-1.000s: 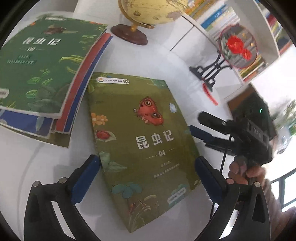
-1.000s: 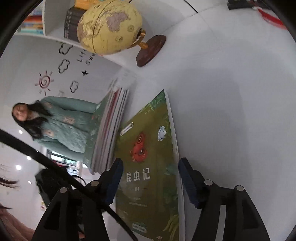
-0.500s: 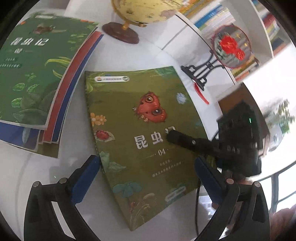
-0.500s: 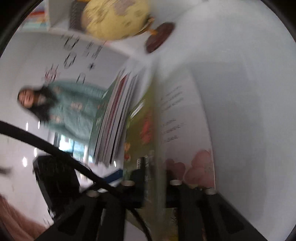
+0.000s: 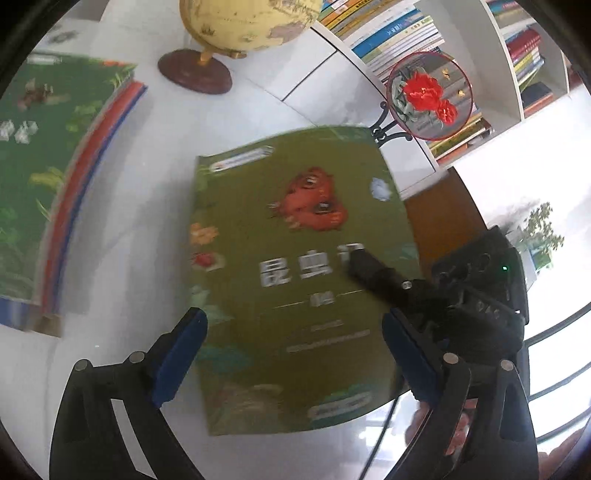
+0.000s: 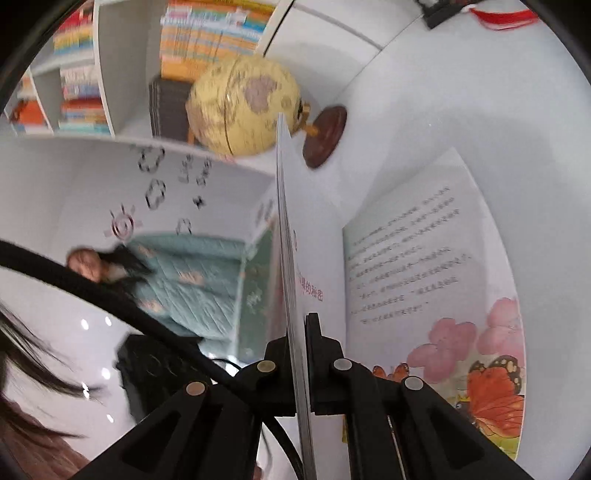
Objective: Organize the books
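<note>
Olive-green book cover (image 5: 295, 280) bearing an orange-red insect, white title characters and leaf motifs; its open page (image 6: 436, 280) white with pink blossoms and an orange butterfly. Stack of books (image 5: 55, 177): dark green top, red and blue edges. Globe (image 5: 251, 18) pale yellow, brown base.

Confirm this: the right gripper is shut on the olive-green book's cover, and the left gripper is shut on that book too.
Not quite. The left gripper is not shut on the olive-green book; its jaws straddle it, closing without touching, as the left wrist view shows. The right gripper does pinch the cover.
</note>
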A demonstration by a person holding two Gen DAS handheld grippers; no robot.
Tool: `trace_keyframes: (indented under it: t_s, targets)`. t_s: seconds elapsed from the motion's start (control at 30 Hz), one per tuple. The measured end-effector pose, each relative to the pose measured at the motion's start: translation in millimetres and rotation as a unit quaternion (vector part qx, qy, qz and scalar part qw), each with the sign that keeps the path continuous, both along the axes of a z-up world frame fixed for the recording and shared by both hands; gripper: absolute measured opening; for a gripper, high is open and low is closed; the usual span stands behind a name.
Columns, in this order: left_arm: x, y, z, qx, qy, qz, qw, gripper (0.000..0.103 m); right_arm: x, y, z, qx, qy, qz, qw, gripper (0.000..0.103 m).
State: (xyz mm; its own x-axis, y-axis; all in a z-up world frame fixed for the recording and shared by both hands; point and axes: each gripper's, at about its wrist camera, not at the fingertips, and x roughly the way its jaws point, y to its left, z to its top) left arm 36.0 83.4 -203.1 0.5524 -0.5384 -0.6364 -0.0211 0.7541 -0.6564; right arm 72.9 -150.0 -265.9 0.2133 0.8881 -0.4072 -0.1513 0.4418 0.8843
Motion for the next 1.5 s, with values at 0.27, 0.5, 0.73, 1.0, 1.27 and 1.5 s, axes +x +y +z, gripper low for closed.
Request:
trace_keyframes:
  t_s: [0.27, 0.5, 0.73, 1.0, 1.27, 1.5]
  targets:
    - [-4, 41, 54, 0.091, -0.011, -0.006, 0.9958, 0.095, -4, -12, 40, 0.052, -0.016, -0.042, 0.998, 0.003]
    - [-28, 117, 77, 0.105, -0.027, 0.041, 0.9932, 0.095, -5, 50, 73, 0.083, -0.037, -0.026, 0.995, 0.004]
    - [-52, 184, 81, 0.125, -0.027, 0.088, 0.9878, 0.095, 12, 148, 92, 0.113, -0.052, 0.004, 0.992, 0.004]
    - [-71, 229, 51, 0.133, 0.000, 0.118, 0.9841, 0.095, 24, 234, 29, 0.060, -0.023, 0.011, 0.998, 0.004]
    - [-68, 235, 35, 0.127, 0.017, 0.118, 0.9848, 0.095, 31, 250, -6, 0.054, 0.004, -0.025, 0.998, 0.004]
    - [-59, 236, 29, 0.127, 0.022, 0.114, 0.9851, 0.095, 30, 257, -8, 0.044, -0.007, -0.013, 0.999, 0.004]
